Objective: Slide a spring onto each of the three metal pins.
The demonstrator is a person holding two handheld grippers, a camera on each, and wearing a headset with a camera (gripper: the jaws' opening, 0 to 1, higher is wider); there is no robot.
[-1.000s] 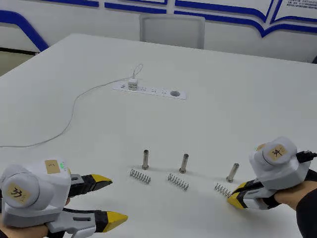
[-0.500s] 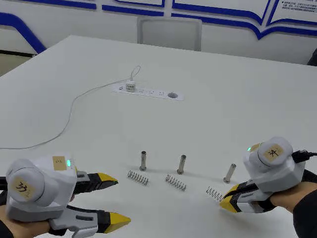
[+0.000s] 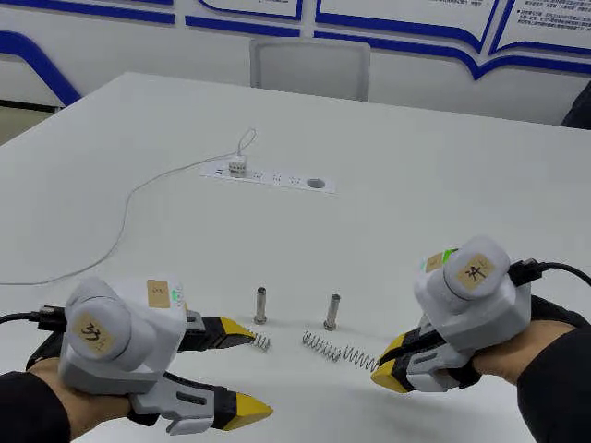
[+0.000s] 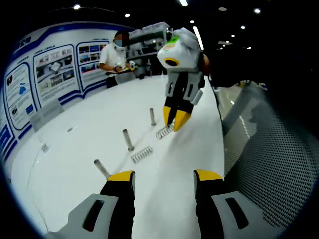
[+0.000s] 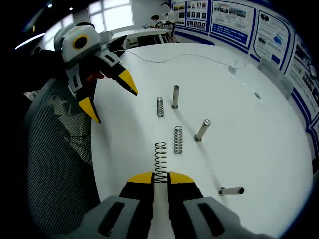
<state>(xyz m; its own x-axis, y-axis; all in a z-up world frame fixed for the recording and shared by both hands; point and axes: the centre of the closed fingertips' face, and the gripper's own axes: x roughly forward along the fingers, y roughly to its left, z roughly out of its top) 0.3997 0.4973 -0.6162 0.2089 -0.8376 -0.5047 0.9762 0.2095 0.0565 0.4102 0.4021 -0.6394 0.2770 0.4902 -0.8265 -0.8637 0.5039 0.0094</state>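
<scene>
Now R gripper [image 5: 159, 178] jaws pinch spring [image 5: 160, 158] end — L gripper [image 4: 164, 175] jaws spread, beside a pin [image 3: 260, 305].

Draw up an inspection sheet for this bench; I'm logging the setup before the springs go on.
Surface: white table.
Job's things: three pins standing in a row, none carrying a spring; two loose springs lying beside them; third spring gripped.
Clutter: power strip with a plug.
Grippers: left gripper open, empty; right gripper shut on the third spring's end.
Cables: white cable trailing from the strip.
Surroundings: chair, wall boards, a person.
</scene>
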